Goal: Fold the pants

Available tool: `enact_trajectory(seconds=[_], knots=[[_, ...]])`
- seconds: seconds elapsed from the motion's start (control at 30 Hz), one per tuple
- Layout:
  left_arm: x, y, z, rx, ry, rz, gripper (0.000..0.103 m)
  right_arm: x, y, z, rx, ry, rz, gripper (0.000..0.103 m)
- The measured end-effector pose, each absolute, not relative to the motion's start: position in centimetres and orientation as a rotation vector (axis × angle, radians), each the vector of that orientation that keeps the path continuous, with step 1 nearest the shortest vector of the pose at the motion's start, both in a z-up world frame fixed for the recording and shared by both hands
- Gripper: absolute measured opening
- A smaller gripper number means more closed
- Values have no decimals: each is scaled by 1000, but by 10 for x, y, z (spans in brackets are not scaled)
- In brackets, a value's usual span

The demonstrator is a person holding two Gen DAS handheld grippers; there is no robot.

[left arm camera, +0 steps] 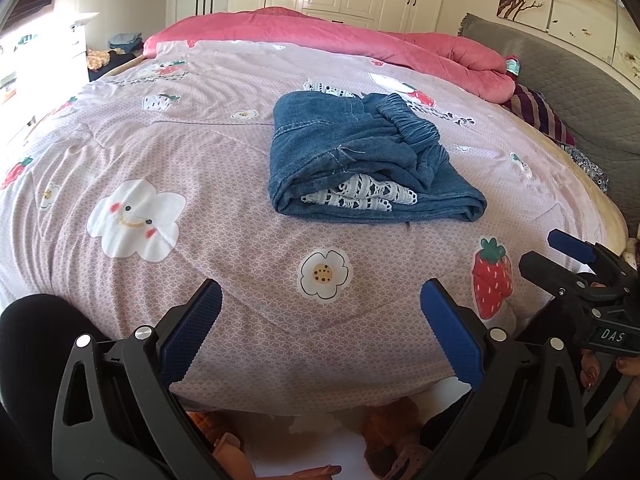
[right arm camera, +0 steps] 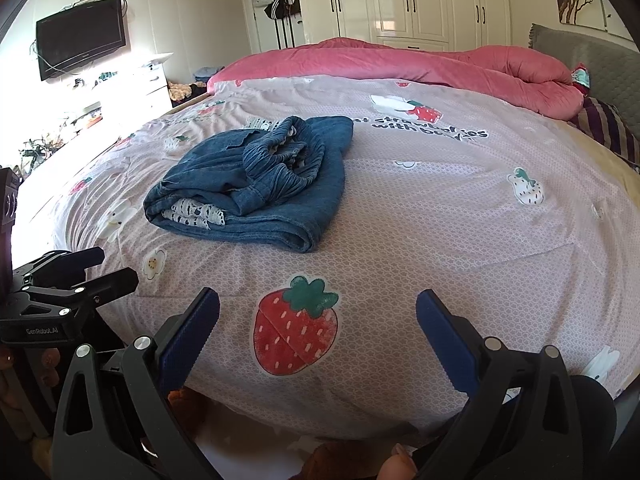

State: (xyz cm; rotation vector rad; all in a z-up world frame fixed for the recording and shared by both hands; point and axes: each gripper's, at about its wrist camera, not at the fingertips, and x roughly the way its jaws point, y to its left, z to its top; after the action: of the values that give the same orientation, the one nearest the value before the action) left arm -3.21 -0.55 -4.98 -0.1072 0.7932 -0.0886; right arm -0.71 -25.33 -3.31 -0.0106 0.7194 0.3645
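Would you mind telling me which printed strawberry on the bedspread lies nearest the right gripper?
The large red strawberry with the green leafy top, lying between the open right gripper fingers; the pale white strawberry sits farther off.

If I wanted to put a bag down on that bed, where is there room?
Free: the bedspread between the jeans and the striped pillow, and the near strip around the big strawberry. Crowded: the far edge, under the rolled pink quilt.
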Motion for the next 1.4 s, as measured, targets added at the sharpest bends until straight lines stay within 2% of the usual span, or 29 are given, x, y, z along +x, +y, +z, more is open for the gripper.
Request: enact_trajectory(seconds=[1.17, 1.27, 1.4], knots=[[-25, -10, -49, -84, 825, -72, 93, 6, -272, -35, -2, 729, 223, 98], [-23, 0, -39, -123, 780, -80, 93, 16, -283, -33, 7, 727, 181, 98], [15, 44, -23, -217, 816, -64, 94, 44, -314, -24, 67, 734, 117, 98]])
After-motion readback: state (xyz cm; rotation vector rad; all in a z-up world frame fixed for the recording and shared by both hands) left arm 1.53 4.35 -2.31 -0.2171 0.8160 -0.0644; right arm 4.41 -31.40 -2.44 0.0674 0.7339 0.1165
